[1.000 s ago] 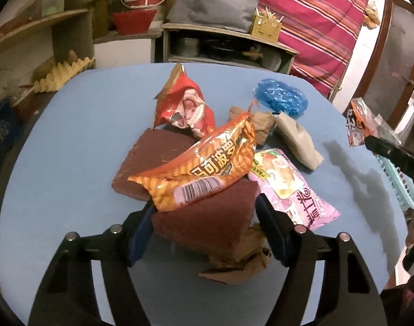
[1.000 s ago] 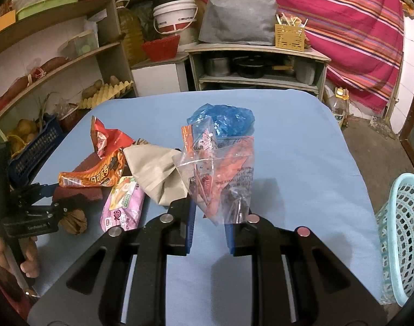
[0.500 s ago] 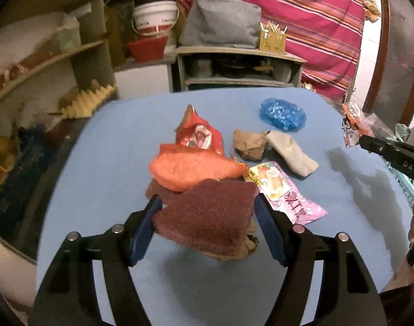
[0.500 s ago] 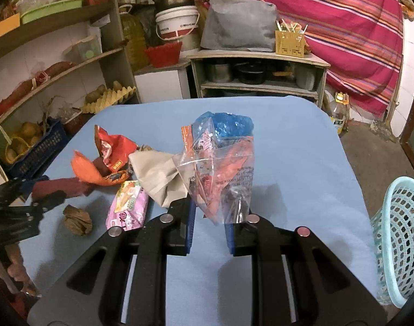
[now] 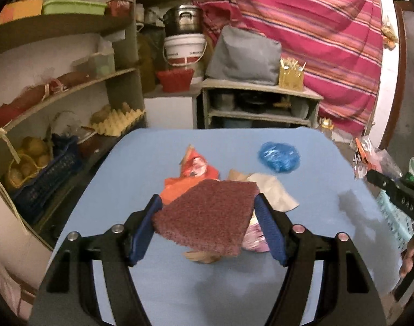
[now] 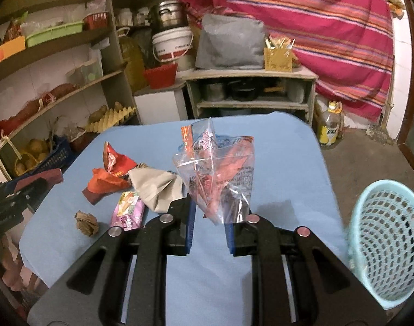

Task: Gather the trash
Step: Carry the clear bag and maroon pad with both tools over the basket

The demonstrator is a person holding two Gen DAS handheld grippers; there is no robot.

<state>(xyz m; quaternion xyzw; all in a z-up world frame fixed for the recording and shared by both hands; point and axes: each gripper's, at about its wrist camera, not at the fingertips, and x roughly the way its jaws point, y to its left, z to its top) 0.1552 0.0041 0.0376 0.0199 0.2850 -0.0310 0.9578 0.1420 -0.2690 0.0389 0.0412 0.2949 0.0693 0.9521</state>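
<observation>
My left gripper [image 5: 208, 203] is shut on a maroon scouring pad [image 5: 207, 222] and holds it flat above the blue table [image 5: 141, 168]. My right gripper [image 6: 211, 217] is shut on a clear plastic bag with red print [image 6: 220, 171], which stands up between its fingers over the table. On the table lie a red and orange snack wrapper [image 6: 109, 176], a beige paper [image 6: 155, 187], a pink wrapper [image 6: 126, 210], a crumpled brown paper ball [image 6: 86, 221], a blue plastic bag [image 5: 278, 157] and a second maroon pad [image 6: 92, 194].
A light blue perforated basket [image 6: 383, 244] stands on the floor off the table's right side. Shelves with potatoes and egg trays [image 5: 117, 121] line the left wall. A low cabinet [image 6: 250, 92] stands beyond the table's far edge.
The left gripper rose with the maroon pad, and the orange wrapper that lay on it slid off onto the table. The right gripper lifted its bag, with the basket now more in view.
</observation>
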